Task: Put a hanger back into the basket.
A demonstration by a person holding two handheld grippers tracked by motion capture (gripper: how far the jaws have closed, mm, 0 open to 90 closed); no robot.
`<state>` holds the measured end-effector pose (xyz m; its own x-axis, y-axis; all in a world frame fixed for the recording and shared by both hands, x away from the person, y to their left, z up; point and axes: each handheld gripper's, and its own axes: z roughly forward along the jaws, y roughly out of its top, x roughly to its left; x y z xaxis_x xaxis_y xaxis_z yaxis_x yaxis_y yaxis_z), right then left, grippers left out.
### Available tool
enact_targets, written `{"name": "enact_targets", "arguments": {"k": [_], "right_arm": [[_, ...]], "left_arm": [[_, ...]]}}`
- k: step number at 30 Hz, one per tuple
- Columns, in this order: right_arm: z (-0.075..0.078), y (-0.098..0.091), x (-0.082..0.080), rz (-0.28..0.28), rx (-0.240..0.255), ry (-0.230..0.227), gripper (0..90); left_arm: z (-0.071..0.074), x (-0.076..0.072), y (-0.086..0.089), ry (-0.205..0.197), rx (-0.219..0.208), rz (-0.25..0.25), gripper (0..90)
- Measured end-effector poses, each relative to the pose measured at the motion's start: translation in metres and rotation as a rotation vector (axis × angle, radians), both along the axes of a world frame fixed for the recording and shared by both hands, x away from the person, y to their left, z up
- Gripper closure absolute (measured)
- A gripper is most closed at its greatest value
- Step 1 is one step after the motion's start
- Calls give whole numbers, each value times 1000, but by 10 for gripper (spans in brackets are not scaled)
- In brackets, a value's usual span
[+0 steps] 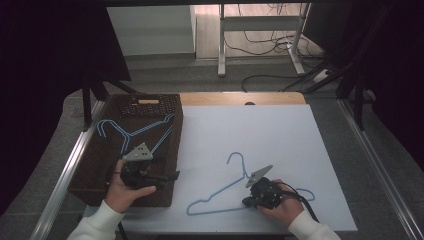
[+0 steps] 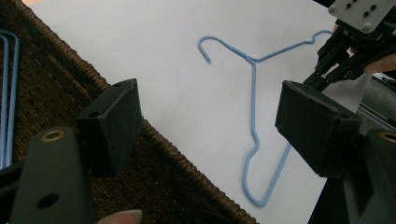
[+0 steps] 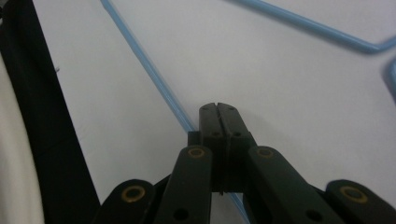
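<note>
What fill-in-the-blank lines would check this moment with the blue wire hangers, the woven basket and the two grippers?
1. The right gripper is shut on the lone blue wire hanger lying on the ____ table top.
2. The left gripper, held over the dark brown woven basket, has its jaws ____.
3. The other blue wire hangers lie in the ____.

Missing words: white; open; basket

The left gripper [image 2: 208, 123] has its two black jaws spread wide apart, the left one over the brown woven basket [image 2: 154, 168], the right one over the white table [image 2: 154, 51]; a blue wire hanger [image 2: 254, 112] lies flat on the table between them; more blue hangers [image 2: 8, 93] lie in the basket at the left edge; the other gripper [image 2: 348, 58] sits at the upper right near the hanger's arm; a fingertip [image 2: 119, 217] shows at the bottom.
</note>
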<state>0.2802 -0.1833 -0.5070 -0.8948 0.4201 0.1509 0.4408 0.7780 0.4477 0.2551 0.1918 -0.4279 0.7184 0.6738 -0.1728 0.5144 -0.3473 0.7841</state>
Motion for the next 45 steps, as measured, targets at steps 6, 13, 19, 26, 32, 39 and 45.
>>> {"name": "enact_targets", "arguments": {"k": [6,13,19,26,32,39,45], "right_arm": [[0,-2,1,0,3,6,897],[0,-1,0,5,13,-3,897],[0,26,-1,50,74,-4,896],[-6,39,-9,103,54,23,896],[-6,34,-16,111,52,29,896],[5,24,-4,14,81,-2,894],[17,7,23,-148,86,-88,869]], "left_arm": [[-1,1,-2,2,5,-7,225],[-1,1,-2,4,6,-7,226],[-1,1,-3,4,4,-6,226],[-2,0,-1,4,1,-5,226],[-1,0,-2,3,2,-5,226],[-2,1,-3,4,6,-11,226],[-3,1,-4,7,7,-11,225]]}}
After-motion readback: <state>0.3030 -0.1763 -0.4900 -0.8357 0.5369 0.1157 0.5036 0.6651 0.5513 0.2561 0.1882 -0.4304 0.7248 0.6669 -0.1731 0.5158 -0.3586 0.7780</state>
